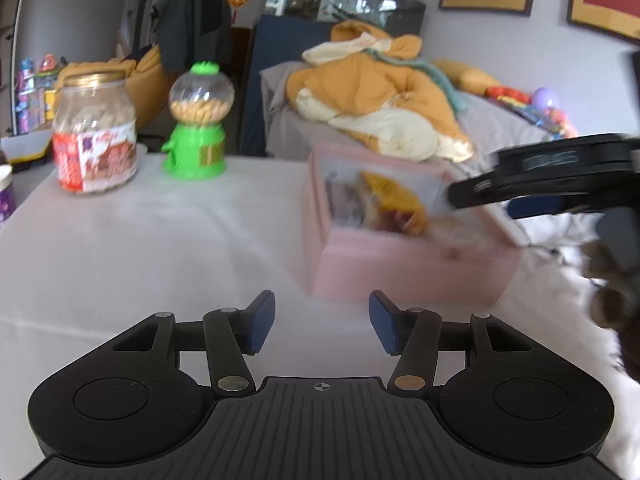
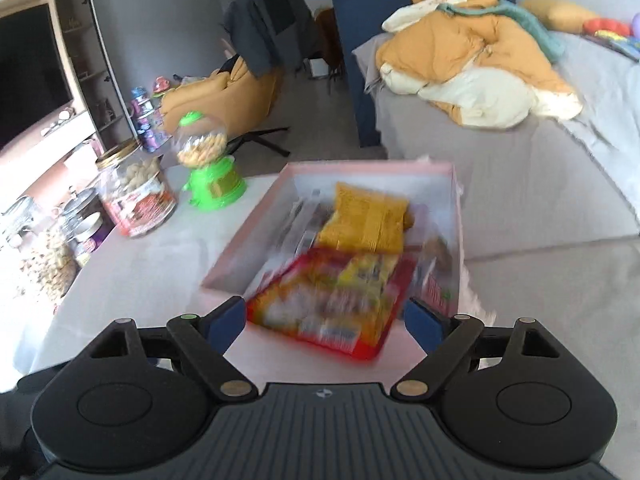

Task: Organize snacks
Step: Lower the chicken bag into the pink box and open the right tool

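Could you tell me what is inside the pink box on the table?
The pink box holds an orange-yellow packet at the back and a red-and-yellow packet at the front, plus blurred wrappers. Anything beneath them is covered.

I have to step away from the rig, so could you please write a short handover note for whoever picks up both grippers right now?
Left gripper: open, empty, low over the white table, short of the pink box.
Right gripper: open, above the box's near end, with the red snack packet between its fingers; the blur hides any contact.
Done: a yellow packet and other snacks lie in the pink box.
Left: settle the red packet in the box. The biscuit jar and the green candy dispenser stand on the table beyond.
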Demonstrator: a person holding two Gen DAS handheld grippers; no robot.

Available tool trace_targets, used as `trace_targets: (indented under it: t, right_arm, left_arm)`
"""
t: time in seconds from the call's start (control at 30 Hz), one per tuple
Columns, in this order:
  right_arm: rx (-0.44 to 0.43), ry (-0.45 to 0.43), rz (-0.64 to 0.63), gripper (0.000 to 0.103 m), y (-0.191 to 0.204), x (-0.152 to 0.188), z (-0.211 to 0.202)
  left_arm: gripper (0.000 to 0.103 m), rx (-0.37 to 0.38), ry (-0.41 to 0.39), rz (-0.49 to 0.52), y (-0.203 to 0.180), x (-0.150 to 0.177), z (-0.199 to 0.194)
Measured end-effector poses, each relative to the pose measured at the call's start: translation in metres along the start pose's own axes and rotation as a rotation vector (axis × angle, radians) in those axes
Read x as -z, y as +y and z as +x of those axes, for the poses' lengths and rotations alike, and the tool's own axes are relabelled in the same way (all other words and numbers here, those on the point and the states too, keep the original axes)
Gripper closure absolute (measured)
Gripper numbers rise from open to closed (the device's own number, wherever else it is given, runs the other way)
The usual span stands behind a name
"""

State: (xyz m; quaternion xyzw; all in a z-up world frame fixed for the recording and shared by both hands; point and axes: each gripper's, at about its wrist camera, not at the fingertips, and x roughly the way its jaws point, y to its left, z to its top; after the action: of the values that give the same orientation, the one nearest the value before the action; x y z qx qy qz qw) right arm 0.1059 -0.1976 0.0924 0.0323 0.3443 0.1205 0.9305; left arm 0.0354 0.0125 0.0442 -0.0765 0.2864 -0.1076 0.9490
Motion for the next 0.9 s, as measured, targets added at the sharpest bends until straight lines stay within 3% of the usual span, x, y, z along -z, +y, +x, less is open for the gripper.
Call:
trace_targets:
  t: [0.07, 0.17, 0.27, 0.4, 0.57, 0.6, 0.73, 0.9]
  right_arm:
    - [0.066, 0.070, -0.037, 0.016, 0.005, -0.019, 0.016]
    - [0.051, 0.201, -0.009, 0.016, -0.001, -0.040, 0.038]
    - [-0.002, 0.271, 0.078, 0.016, -0.013, -0.052, 0.046]
    - [-0.081, 0.332, 0.134, 0.016, -0.017, -0.060, 0.052]
    - [-0.004, 0.485, 0.123, 0.015, -0.008, -0.054, 0.089]
    - [0.033, 0.494, 0.127, 0.015, -0.008, -0.051, 0.095]
    - [-0.001, 0.546, 0.281, 0.008, -0.025, -0.046, 0.117]
    - [0.017, 0.563, 0.266, 0.007, -0.014, -0.048, 0.120]
  left_arm:
    - [0.046, 0.061, -0.003, -0.015, -0.007, -0.021, 0.001]
    - [0.046, 0.183, 0.037, -0.056, -0.014, -0.059, 0.019]
    - [0.052, 0.154, 0.068, -0.004, -0.021, -0.075, 0.034]
    - [0.057, 0.143, 0.073, 0.070, -0.024, -0.060, 0.030]
    - [0.058, 0.080, 0.022, 0.032, -0.008, -0.030, 0.003]
    - [0.058, 0.081, 0.012, 0.015, -0.005, -0.025, -0.002]
    - [0.058, 0.101, -0.006, -0.020, 0.000, -0.016, -0.012]
    - [0.058, 0.112, 0.011, -0.053, 0.001, -0.005, -0.008]
